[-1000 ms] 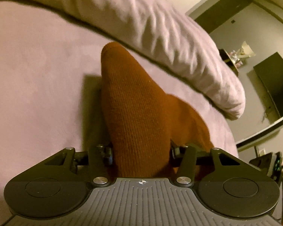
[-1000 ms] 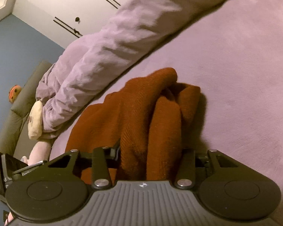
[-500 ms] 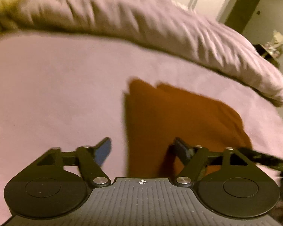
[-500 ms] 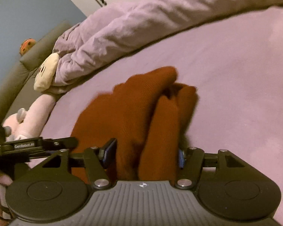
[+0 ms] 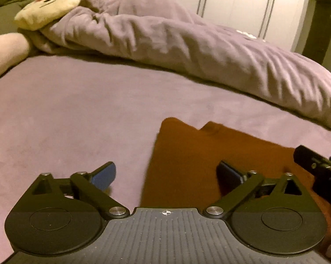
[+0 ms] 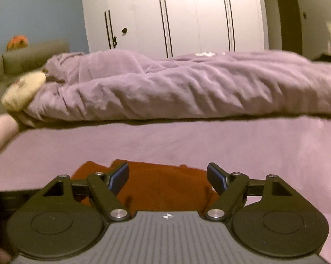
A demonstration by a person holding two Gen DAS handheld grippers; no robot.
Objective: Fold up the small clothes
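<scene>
My left gripper (image 5: 166,173) hangs over the bed with its fingers spread wide and nothing between them. The rust-brown knit garment (image 5: 200,160) lies flat on the mauve bedsheet (image 5: 73,114), and from this side it sits under the right half of the gripper: its left edge runs down through the gap between my fingers, the right finger is over the cloth, and the left finger is over bare sheet. At the right edge of the left wrist view I see part of my right gripper (image 5: 317,171) above the same garment. In the right wrist view, my right gripper (image 6: 168,177) is also spread apart and holding nothing; the garment (image 6: 165,187) lies low and flat right beneath and between its fingers, its far edge just past the fingertips, with open bedsheet (image 6: 209,140) beyond. Across the far side of the bed lies a rumpled purple duvet (image 6: 176,92), with a cream plush toy (image 5: 47,10) tucked at its left end and a pale pink plush limb (image 5: 4,52) beside that. White wardrobe doors (image 6: 187,17) stand behind the bed.
</scene>
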